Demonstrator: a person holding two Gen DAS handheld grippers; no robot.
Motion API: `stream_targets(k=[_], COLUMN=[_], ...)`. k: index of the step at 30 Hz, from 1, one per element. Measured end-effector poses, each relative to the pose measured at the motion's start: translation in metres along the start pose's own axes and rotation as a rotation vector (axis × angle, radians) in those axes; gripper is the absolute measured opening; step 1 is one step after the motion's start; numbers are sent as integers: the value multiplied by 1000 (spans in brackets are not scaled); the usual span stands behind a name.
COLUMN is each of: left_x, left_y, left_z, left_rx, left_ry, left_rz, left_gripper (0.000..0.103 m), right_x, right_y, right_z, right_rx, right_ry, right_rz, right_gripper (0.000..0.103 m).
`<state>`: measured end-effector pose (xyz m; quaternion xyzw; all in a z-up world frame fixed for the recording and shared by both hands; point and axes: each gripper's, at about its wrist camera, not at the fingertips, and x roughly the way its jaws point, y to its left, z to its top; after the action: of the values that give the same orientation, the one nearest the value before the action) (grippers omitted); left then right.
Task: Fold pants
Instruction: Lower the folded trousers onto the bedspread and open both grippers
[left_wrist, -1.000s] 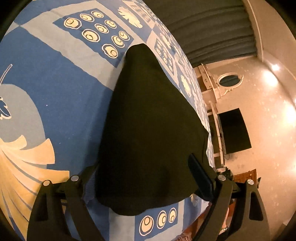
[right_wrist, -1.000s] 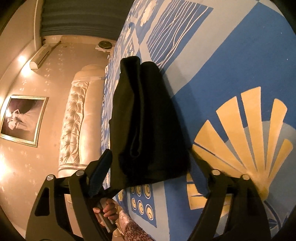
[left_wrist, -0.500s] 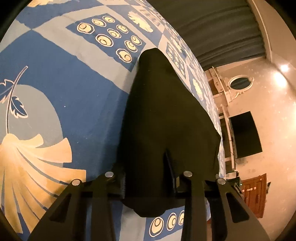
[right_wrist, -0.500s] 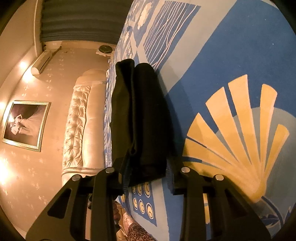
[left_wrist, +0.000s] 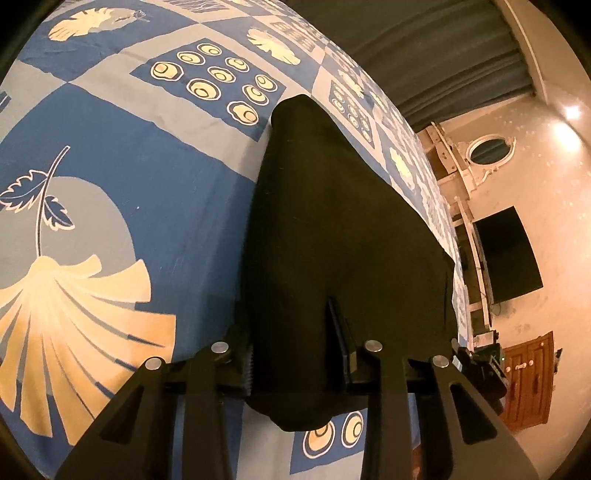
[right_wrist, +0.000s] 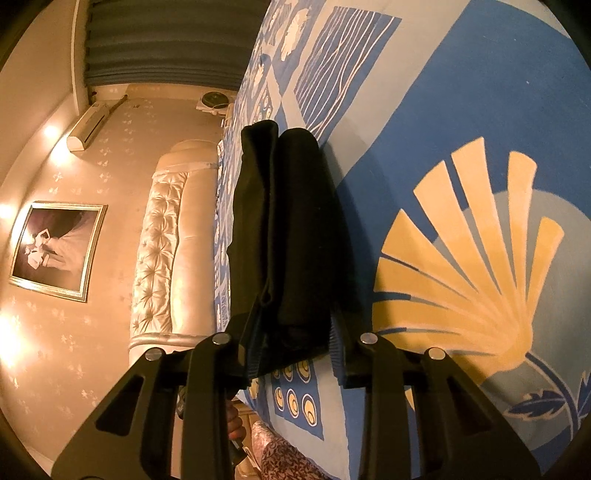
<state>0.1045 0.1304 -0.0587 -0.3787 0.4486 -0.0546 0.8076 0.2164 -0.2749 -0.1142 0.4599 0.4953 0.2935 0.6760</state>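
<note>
Black pants (left_wrist: 332, 236) lie folded lengthwise on a blue patterned bedspread (left_wrist: 140, 177), running away from both cameras. My left gripper (left_wrist: 295, 354) is shut on the near edge of the pants, and the dark cloth bunches between its pads. In the right wrist view the same pants (right_wrist: 291, 229) show as a stacked fold with a seam down the middle. There my right gripper (right_wrist: 291, 350) is shut on the near end of that fold, with cloth pinched between both fingers.
The bedspread (right_wrist: 461, 184) covers the bed with yellow fan and leaf prints. A tufted cream headboard (right_wrist: 162, 251) and a framed picture (right_wrist: 55, 251) stand to the left in the right wrist view. A wall screen (left_wrist: 506, 254) and a wooden cabinet (left_wrist: 528, 380) lie beyond the bed's edge.
Both grippers went from wide open beside the pants to closed on their near edge. The left camera tilted, so the pants now sit a little higher in view.
</note>
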Motion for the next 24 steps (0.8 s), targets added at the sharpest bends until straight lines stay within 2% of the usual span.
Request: stream_targets(k=[13, 24], left_x=[6, 6], left_y=[-6, -4], left_z=[5, 1], left_rx=[36, 48], left_ry=[11, 25], left_rz=[19, 1], left_gripper=[33, 34], right_x=[-5, -10], right_y=[-3, -8], right_z=[-10, -17], right_rx=[5, 8], right_ry=[5, 21], right_rz=[-1, -10], right_gripper=[30, 30])
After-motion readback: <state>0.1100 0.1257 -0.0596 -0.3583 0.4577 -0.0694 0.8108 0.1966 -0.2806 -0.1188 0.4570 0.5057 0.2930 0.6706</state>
